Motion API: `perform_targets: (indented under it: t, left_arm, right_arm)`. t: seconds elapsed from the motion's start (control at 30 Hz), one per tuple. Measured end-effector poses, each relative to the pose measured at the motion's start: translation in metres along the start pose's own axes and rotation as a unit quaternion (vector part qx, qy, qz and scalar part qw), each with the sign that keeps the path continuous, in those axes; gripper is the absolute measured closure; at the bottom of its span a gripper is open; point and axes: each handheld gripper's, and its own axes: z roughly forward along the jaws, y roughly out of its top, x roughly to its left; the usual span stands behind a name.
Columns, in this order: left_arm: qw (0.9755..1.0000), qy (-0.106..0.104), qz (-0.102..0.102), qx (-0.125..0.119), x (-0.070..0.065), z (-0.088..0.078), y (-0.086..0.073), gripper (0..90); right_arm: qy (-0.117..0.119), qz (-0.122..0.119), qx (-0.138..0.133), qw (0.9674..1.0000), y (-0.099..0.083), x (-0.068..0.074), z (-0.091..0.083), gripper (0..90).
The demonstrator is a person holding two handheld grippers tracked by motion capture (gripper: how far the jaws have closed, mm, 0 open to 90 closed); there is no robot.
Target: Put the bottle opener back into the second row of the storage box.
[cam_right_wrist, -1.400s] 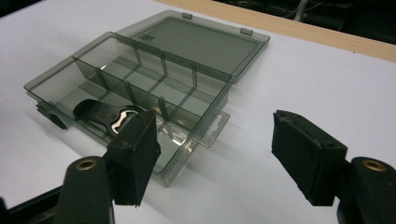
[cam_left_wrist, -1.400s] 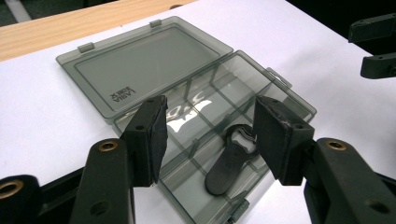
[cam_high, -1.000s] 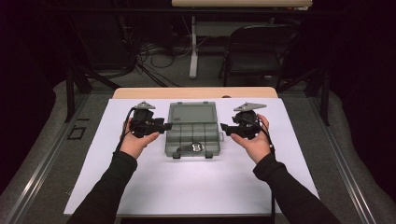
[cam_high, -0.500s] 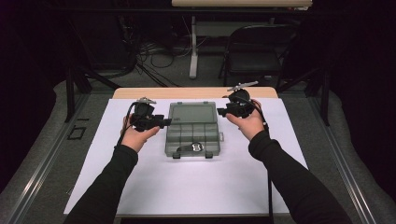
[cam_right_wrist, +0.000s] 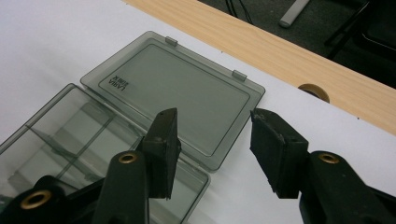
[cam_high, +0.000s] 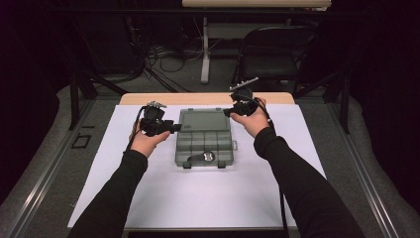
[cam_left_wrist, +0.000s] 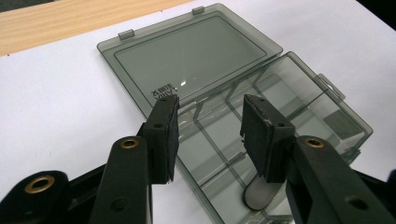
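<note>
Clear box (cam_high: 203,138) lying open, middle of white sheet (cam_high: 198,198), lid (cam_left_wrist: 187,56) flat. Left gripper (cam_high: 171,129) and right gripper (cam_high: 229,112) both hovering beside box, jaws apart, holding nothing. Risk: gripper bumping thin lid, box sliding or flipping.

From the high view we look forward and down from above the person's side of the table (cam_high: 148,203), far enough back to take in the whole white sheet and the floor beyond. In the left gripper view we ride close and low, looking between the left gripper (cam_left_wrist: 210,126) jaws across the open compartment box (cam_left_wrist: 280,112) from its left. In the right gripper view we sit equally near behind the right gripper (cam_right_wrist: 212,140), facing the box's flat lid (cam_right_wrist: 177,98). All three views share that box.
</note>
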Motion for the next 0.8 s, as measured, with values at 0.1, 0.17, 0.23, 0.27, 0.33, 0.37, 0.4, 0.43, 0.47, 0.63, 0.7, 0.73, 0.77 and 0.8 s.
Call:
perform_targets:
  t: [0.1,0.17,0.23,0.27,0.33,0.37,0.4,0.43,0.47,0.63,0.7,0.73,0.77,0.8]
  left_arm:
    - [1.0,0.001,-0.005,-0.001,0.001,0.003,-0.001,56.7]
    - [0.9999,-0.001,-0.016,0.0,0.002,0.005,-0.003,57.9]
    - [0.9998,0.003,-0.02,0.0,0.004,0.009,-0.004,59.1]
    - [0.9997,0.004,-0.023,0.001,0.004,0.01,-0.005,59.7]
    - [0.9995,0.013,-0.028,0.009,0.006,0.012,-0.006,60.0]
    - [0.9993,0.019,-0.03,0.01,0.007,0.013,-0.006,60.1]
    - [0.9991,0.022,-0.033,0.011,0.007,0.014,-0.006,60.5]
    - [0.999,0.023,-0.036,0.011,0.008,0.015,-0.006,60.9]
    - [0.9989,0.026,-0.039,0.011,0.008,0.015,-0.006,61.7]
    - [0.9981,0.035,-0.048,0.019,0.01,0.018,-0.007,64.0]
    - [0.9979,0.04,-0.048,0.019,0.011,0.019,-0.007,64.5]
    - [0.9978,0.042,-0.048,0.019,0.011,0.019,-0.007,65.1]
    - [0.9978,0.042,-0.048,0.019,0.011,0.02,-0.007,65.3]
    - [0.9977,0.044,-0.048,0.02,0.012,0.02,-0.007,66.0]
  right_arm:
    - [0.003,0.007,0.003,1.0,0.0,-0.004,0.006,51.4]
    - [0.0,0.009,0.012,0.9999,-0.002,-0.008,0.013,51.5]
    - [-0.002,0.015,0.015,0.9998,-0.004,-0.012,0.019,51.5]
    - [-0.003,0.022,0.016,0.9996,-0.005,-0.014,0.022,51.5]
    - [-0.001,0.032,0.014,0.9994,-0.005,-0.018,0.026,51.8]
    - [-0.002,0.033,0.014,0.9994,-0.005,-0.019,0.028,52.5]
    - [-0.002,0.034,0.011,0.9993,-0.005,-0.02,0.03,52.6]
    - [-0.001,0.037,0.009,0.9993,-0.005,-0.02,0.033,52.6]
    - [0.0,0.037,0.009,0.9993,-0.006,-0.021,0.034,52.6]
    - [-0.006,0.038,0.028,0.9989,-0.01,-0.022,0.049,52.4]
    - [-0.005,0.047,0.034,0.9983,-0.012,-0.023,0.055,51.9]
    - [-0.006,0.049,0.034,0.9982,-0.013,-0.023,0.057,51.5]
    - [-0.006,0.051,0.038,0.9979,-0.013,-0.024,0.059,51.2]
    - [-0.004,0.054,0.039,0.9978,-0.014,-0.024,0.061,50.2]
